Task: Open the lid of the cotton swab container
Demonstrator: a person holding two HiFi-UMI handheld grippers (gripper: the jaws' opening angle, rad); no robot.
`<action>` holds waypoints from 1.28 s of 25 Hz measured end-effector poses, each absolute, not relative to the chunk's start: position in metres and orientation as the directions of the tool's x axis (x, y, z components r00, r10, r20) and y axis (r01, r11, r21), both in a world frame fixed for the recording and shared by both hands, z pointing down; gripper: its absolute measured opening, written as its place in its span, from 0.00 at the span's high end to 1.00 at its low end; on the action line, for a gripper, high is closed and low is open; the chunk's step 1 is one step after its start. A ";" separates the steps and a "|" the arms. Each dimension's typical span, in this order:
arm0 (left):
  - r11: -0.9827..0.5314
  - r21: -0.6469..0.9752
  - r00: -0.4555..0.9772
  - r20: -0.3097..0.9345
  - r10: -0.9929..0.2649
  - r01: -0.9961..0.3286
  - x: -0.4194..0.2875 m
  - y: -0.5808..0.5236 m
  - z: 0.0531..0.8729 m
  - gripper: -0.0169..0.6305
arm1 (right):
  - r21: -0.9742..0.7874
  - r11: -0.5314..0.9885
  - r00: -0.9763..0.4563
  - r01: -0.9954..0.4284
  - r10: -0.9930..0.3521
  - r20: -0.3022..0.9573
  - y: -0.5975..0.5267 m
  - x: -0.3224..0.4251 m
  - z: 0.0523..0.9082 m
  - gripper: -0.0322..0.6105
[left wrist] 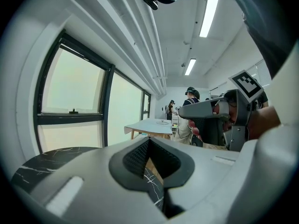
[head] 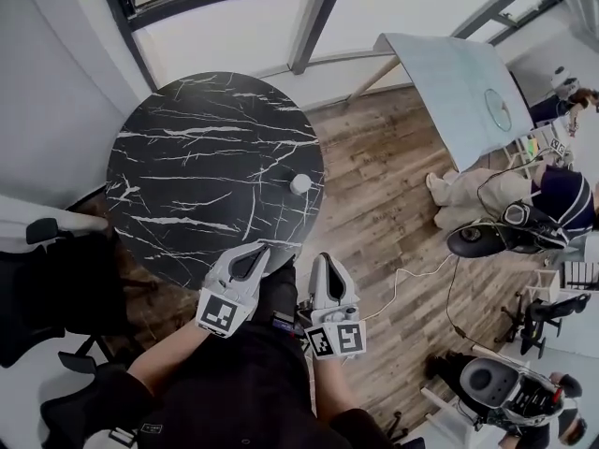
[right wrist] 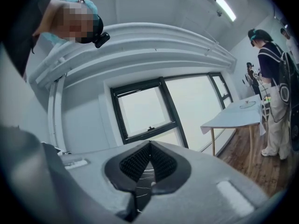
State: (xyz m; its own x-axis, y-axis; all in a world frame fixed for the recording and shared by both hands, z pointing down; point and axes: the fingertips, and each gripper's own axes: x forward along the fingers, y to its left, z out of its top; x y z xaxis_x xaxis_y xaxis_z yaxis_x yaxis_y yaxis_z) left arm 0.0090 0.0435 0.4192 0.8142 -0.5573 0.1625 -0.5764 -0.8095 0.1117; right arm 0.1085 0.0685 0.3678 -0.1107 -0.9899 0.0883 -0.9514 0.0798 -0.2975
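A: Head view?
B: The cotton swab container (head: 300, 184) stands near the black table's (head: 187, 176) right edge. The left claw (head: 257, 249) and right claw (head: 321, 259) hang by the near edge, apart from it.
A: Left gripper view?
B: Pressed together, empty.
A: Right gripper view?
B: Likewise together, nothing between.

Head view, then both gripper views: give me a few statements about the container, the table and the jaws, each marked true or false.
1. The small white cylindrical container stands on the round black marble table. True.
2. The left gripper grips the container. False: its jaws are together on nothing, apart from the container.
3. The right gripper has its jaws shut and empty. True.
4. The container sits at the table's centre. False: it stands near the right edge.
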 end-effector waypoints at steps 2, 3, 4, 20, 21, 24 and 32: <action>-0.813 0.096 0.815 0.160 -0.557 -0.574 0.014 0.042 0.418 0.97 | -0.298 0.086 -0.120 -0.951 -0.988 0.096 0.064 0.112 0.374 0.95; -0.814 0.089 0.814 0.161 -0.558 -0.575 0.017 0.041 0.419 0.97 | -0.299 0.089 -0.125 -0.950 -0.987 0.102 0.063 0.113 0.377 0.95; -0.813 0.083 0.812 0.166 -0.559 -0.576 0.020 0.040 0.421 0.97 | -0.301 0.092 -0.130 -0.949 -0.986 0.107 0.061 0.115 0.380 0.95; -0.788 0.040 0.767 0.265 -0.584 -0.614 0.068 0.000 0.473 0.97 | -0.327 0.140 -0.203 -0.934 -0.965 0.165 0.016 0.157 0.417 0.95; -0.793 0.034 0.769 0.275 -0.577 -0.608 0.071 -0.002 0.478 0.97 | -0.330 0.143 -0.207 -0.933 -0.964 0.168 0.011 0.160 0.420 0.95; -0.803 0.014 0.771 0.290 -0.567 -0.596 0.082 -0.007 0.488 0.97 | -0.337 0.149 -0.220 -0.930 -0.959 0.182 -0.001 0.167 0.427 0.95; -0.791 0.044 0.751 0.351 -0.559 -0.610 0.100 -0.024 0.529 0.97 | -0.358 0.133 -0.226 -0.924 -0.946 0.231 -0.022 0.188 0.461 0.95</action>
State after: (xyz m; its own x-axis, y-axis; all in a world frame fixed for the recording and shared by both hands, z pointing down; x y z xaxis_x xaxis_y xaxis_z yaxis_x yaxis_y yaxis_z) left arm 0.1002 -0.0236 0.5289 0.7510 -0.5592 0.3510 -0.6099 -0.7912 0.0444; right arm 0.1878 -0.0224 0.4609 -0.2257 -0.9465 0.2308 -0.9242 0.1331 -0.3580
